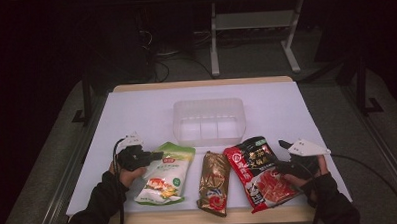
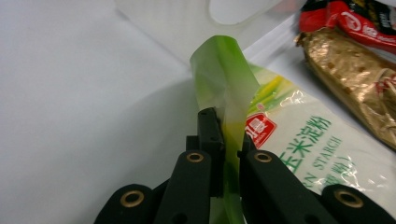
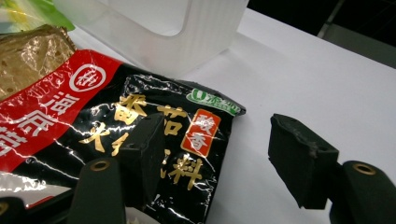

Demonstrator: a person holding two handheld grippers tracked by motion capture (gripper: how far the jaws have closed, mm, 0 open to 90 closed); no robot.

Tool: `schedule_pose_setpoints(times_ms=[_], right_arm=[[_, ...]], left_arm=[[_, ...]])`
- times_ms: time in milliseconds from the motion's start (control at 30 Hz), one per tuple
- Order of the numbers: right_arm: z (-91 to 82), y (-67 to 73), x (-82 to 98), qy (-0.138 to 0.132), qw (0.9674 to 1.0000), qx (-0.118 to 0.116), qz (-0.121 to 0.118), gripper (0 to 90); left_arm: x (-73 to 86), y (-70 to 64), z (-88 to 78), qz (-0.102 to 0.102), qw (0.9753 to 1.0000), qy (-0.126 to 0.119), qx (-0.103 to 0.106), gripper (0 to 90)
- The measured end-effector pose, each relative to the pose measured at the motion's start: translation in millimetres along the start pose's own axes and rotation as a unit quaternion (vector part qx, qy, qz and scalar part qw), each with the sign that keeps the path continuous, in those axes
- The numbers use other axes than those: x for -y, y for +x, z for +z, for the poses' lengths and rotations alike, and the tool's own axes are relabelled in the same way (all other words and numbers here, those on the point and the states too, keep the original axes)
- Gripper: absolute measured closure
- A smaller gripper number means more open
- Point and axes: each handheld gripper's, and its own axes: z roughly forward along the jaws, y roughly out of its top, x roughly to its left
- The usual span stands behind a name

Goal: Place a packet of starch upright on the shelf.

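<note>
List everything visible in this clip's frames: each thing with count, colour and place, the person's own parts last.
starch bag: 1, green and white, near left, top edge pinched upward
gold packet: 1, gold-brown, near middle, flat
red-black sauce pouch: 1, red and black, near right, flat
clear bin: 1, translucent, table centre, behind the bags
table: 1, white top
left tongs: 1, black, shut on the starch bag's edge
right tongs: 1, black, open over the pouch's corner
sleeves: 2, dark, bottom edge
</note>
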Motion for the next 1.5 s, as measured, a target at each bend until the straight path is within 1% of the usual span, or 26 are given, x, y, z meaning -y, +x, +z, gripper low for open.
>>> schedule_pose_setpoints(times_ms=[33,67,167,233,267,367,467,500,633,700,767,800,833,933,967,1000,1033,1100,1133,1233,1267,1300,1333,1400,1433,1500], right_arm=[[-0.8,-0.6,-0.3,-0.002,1.0,0.001,0.0,35.8],[-1.3,-0.8,-0.5,-0.003,1.0,0.003,0.0,35.9],[-1.3,-1.5,-0.7,-0.002,1.0,0.004,0.001,35.7],[-1.3,-1.3,-0.9,-0.003,1.0,0.002,0.0,35.6],[-1.3,-1.4,-1.0,-0.003,1.0,0.002,0.0,35.6],[-0.7,-1.9,-1.2,-0.003,1.0,0.001,0.003,35.6],[-0.3,-1.6,-1.6,-0.003,1.0,0.001,0.002,35.6],[-0.3,-1.3,-1.8,-0.003,1.0,0.002,0.001,35.5],[-0.7,-0.7,-2.0,-0.005,1.0,0.001,0.0,35.6],[-1.2,-1.8,-1.6,-0.005,1.0,0.002,0.002,35.6],[-1.7,-2.1,-1.7,-0.006,1.0,0.003,0.002,35.7],[-2.3,-2.4,-1.9,-0.008,1.0,0.002,0.002,35.7],[-2.7,-2.4,-2.1,-0.008,1.0,0.003,0.004,35.7],[-3.2,-3.2,-2.2,-0.008,0.9999,0.003,0.008,35.8],[-3.0,-3.2,-2.2,-0.007,0.9999,0.005,0.007,36.0],[-2.8,-3.3,-2.2,-0.006,0.9999,0.006,0.005,36.1],[-2.5,-3.8,-1.9,-0.006,0.9999,0.006,0.006,36.0],[-2.5,-4.0,-1.7,-0.006,0.9999,0.007,0.006,35.9],[-2.5,-4.5,-1.5,-0.007,0.9999,0.007,0.007,35.9],[-2.4,-6.1,-0.6,-0.006,0.9999,0.009,0.011,35.7],[-2.7,-6.5,-0.3,-0.006,0.9998,0.01,0.013,35.7],[-3.0,-6.9,-0.2,-0.008,0.9998,0.011,0.014,35.6],[-3.3,-7.2,-0.1,-0.009,0.9998,0.012,0.014,35.6],[-3.9,-7.8,0.2,-0.01,0.9997,0.013,0.016,35.6],[-4.0,-8.0,0.3,-0.011,0.9997,0.013,0.018,35.6],[-4.1,-8.3,0.4,-0.011,0.9996,0.015,0.019,35.5]], left_arm=[[0.4,-0.7,-4.7,0.001,1.0,-0.005,0.001,90.0],[0.8,-1.5,-10.5,-0.005,0.9999,-0.013,-0.001,90.0],[0.1,-5.3,-24.8,-0.002,0.9994,-0.035,0.003,90.0],[-1.0,-9.2,-34.6,-0.002,0.9986,-0.051,0.009,90.0],[-1.5,-11.7,-38.2,-0.001,0.9981,-0.061,0.007,90.0],[-4.2,-17.5,-46.7,0.001,0.9969,-0.078,0.009,90.0],[-6.9,-22.3,-54.0,-0.001,0.9947,-0.102,0.014,90.0],[-7.0,-24.4,-57.6,-0.005,0.9936,-0.111,0.021,90.0],[-7.1,-33.6,-70.1,-0.006,0.9899,-0.135,0.042,90.0],[-8.5,-39.4,-75.4,-0.002,0.9884,-0.145,0.046,90.0],[-11.3,-48.0,-82.5,0.003,0.9857,-0.158,0.059,90.0],[-12.5,-50.9,-85.1,0.008,0.9853,-0.161,0.058,90.0],[-14.4,-55.1,-88.5,0.008,0.9835,-0.168,0.066,90.0],[-18.2,-63.6,-94.6,0.017,0.981,-0.182,0.064,90.0],[-19.5,-65.6,-95.9,0.019,0.98,-0.186,0.067,90.0],[-20.5,-67.5,-96.9,0.021,0.9798,-0.19,0.061,90.0],[-22.1,-68.3,-97.7,0.021,0.9798,-0.189,0.062,90.0],[-23.8,-67.9,-98.5,0.023,0.9792,-0.194,0.054,90.0],[-24.8,-66.4,-99.0,0.02,0.9794,-0.194,0.054,90.0],[-27.2,-62.8,-100.5,0.015,0.9784,-0.201,0.044,90.0],[-27.7,-61.6,-101.1,0.014,0.978,-0.203,0.044,90.0],[-28.3,-60.8,-102.2,0.013,0.9776,-0.207,0.037,90.0],[-29.4,-60.0,-103.3,0.011,0.9768,-0.21,0.04,90.0],[-31.3,-60.7,-105.2,0.018,0.977,-0.211,0.03,90.0],[-32.1,-60.6,-105.5,0.016,0.9764,-0.213,0.032,90.0],[-34.1,-60.0,-106.8,0.017,0.976,-0.216,0.023,90.0]])
